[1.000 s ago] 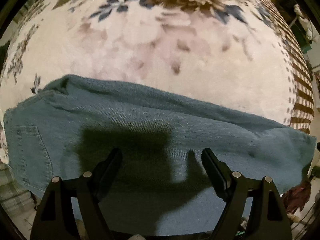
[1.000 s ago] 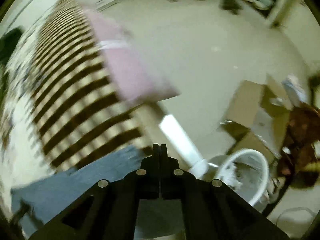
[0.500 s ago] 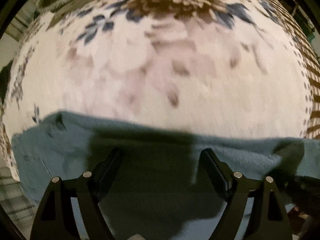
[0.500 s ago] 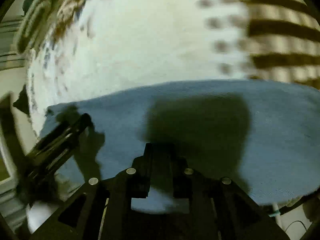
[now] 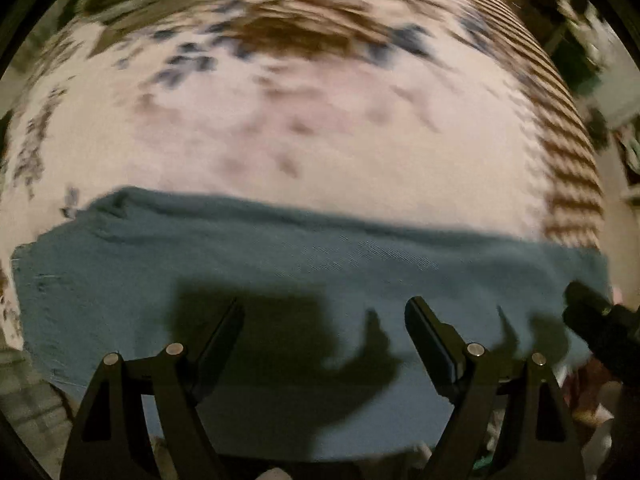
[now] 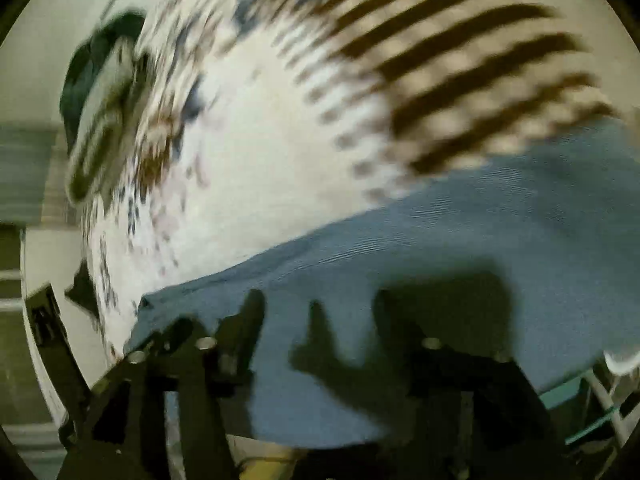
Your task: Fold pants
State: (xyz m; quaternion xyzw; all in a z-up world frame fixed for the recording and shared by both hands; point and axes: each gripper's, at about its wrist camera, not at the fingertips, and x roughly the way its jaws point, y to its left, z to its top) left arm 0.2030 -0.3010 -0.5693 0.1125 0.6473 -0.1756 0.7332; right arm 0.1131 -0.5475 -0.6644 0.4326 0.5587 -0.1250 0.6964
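pants [image 5: 320, 264]: 1 | floral blanket [image 5: 320, 140]: 1 | grippers: left gripper [image 5: 324, 312], right gripper [image 6: 320, 308]: 2

A pale floral bedspread [image 5: 320, 152] with a brown-striped border [image 6: 460, 80] covers the surface, blurred in both views.

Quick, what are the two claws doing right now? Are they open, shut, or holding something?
Left claw: open, holding nothing, poised over the blue jeans.
Right claw: open, holding nothing, also over the jeans; the picture is blurred.
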